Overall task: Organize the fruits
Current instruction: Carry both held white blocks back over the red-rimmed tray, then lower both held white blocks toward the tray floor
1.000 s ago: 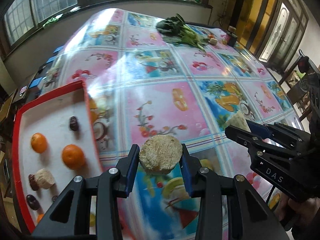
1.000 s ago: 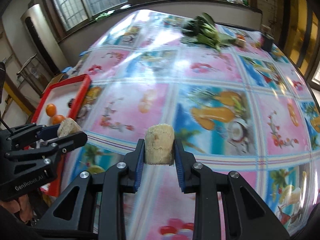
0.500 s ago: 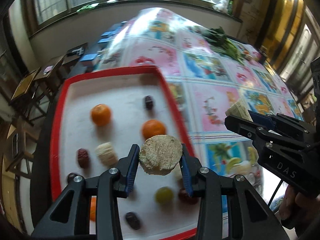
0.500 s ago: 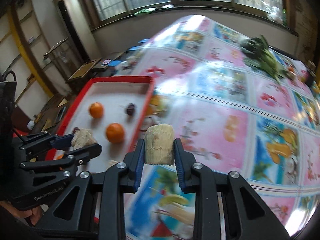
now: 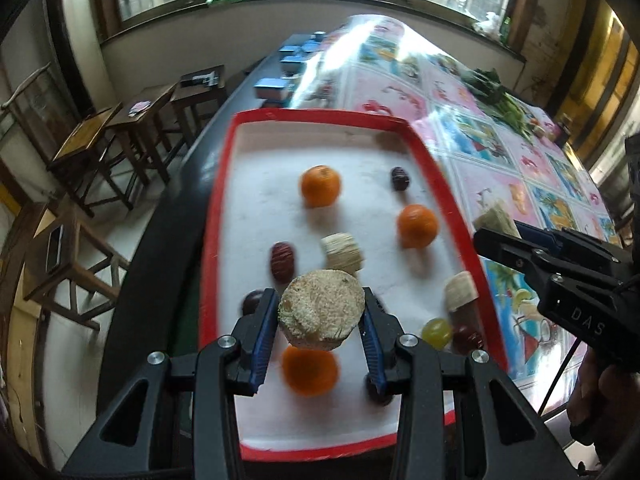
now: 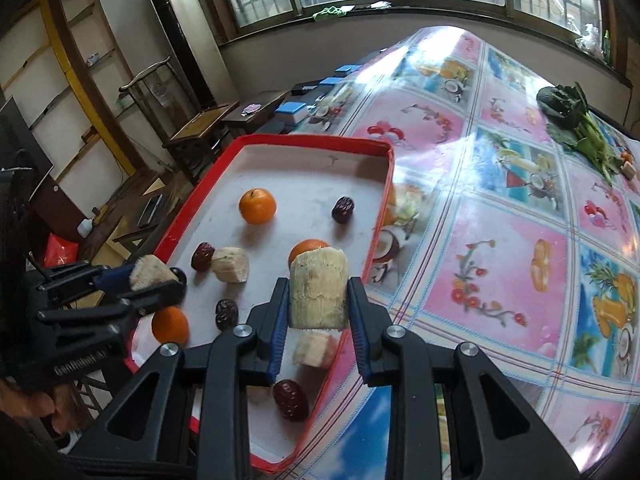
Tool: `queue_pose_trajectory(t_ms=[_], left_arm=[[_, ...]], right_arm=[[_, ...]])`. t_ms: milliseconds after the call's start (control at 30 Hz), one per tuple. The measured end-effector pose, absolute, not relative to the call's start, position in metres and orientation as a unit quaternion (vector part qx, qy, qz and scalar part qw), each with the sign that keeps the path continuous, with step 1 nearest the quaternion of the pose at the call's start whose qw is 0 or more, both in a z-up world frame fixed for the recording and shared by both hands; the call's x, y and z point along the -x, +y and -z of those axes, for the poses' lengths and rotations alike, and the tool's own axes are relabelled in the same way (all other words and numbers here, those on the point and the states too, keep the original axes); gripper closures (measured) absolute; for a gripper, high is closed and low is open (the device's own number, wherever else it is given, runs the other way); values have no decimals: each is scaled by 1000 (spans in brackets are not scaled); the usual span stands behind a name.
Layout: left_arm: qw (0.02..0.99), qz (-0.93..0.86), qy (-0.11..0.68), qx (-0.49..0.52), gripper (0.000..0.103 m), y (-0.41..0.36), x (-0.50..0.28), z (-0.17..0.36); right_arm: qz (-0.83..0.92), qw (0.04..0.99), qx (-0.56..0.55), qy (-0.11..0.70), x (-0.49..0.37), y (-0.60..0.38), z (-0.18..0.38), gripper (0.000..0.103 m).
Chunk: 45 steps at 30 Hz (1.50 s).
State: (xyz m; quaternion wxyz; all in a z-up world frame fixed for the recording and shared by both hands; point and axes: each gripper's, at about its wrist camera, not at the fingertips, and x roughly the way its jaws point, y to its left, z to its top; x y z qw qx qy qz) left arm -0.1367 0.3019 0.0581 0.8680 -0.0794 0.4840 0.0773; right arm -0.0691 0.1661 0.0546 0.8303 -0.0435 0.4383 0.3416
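Left wrist view: our left gripper (image 5: 322,322) is clamped on a sugarcane chunk (image 5: 322,315), carried above the near half of the red tray (image 5: 218,216). On the tray we see three oranges, the nearest (image 5: 310,372) directly below our chunk, another cane piece (image 5: 343,251) at 12 o'clock from it, a third piece (image 5: 460,291) at 3 o'clock, a green grape (image 5: 436,330), and several red dates (image 5: 282,261). The right tool at 3 o'clock reads "DAS".

Right wrist view: our right gripper (image 6: 319,306) grips a second cane chunk (image 6: 318,288) over the tray's right rim (image 6: 380,216), not yet set down. At 9 o'clock, the left tool's body shows "GenRobot.AI", partly legible. Leafy greens (image 6: 576,120) lie far off at 1 o'clock on the fruit-print tablecloth (image 6: 500,240).

We judge the sorting well advanced: most fruit sits on the tray, and both held chunks remain to be placed.
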Motion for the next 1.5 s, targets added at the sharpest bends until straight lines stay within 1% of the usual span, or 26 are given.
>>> queue_pose_trajectory(t_ms=[567, 733, 933, 1033, 1167, 1300, 1500], left_arm=[[857, -51, 511, 53, 64, 310, 172, -48], [854, -52, 515, 56, 64, 315, 166, -47], [866, -52, 495, 47, 64, 324, 135, -62], [871, -61, 485, 42, 64, 337, 104, -70], [872, -75, 481, 53, 64, 355, 71, -68], [869, -81, 487, 35, 64, 360, 42, -61], [868, -76, 491, 28, 64, 363, 18, -53]], right_arm=[[-367, 818, 50, 440, 79, 188, -49, 73], [-366, 817, 47, 443, 77, 188, -47, 73], [-373, 817, 54, 436, 64, 200, -57, 73], [-370, 820, 58, 433, 45, 212, -63, 73], [-362, 821, 58, 439, 20, 226, -63, 73], [-350, 819, 66, 449, 0, 239, -57, 73], [-336, 811, 62, 475, -21, 250, -42, 73]])
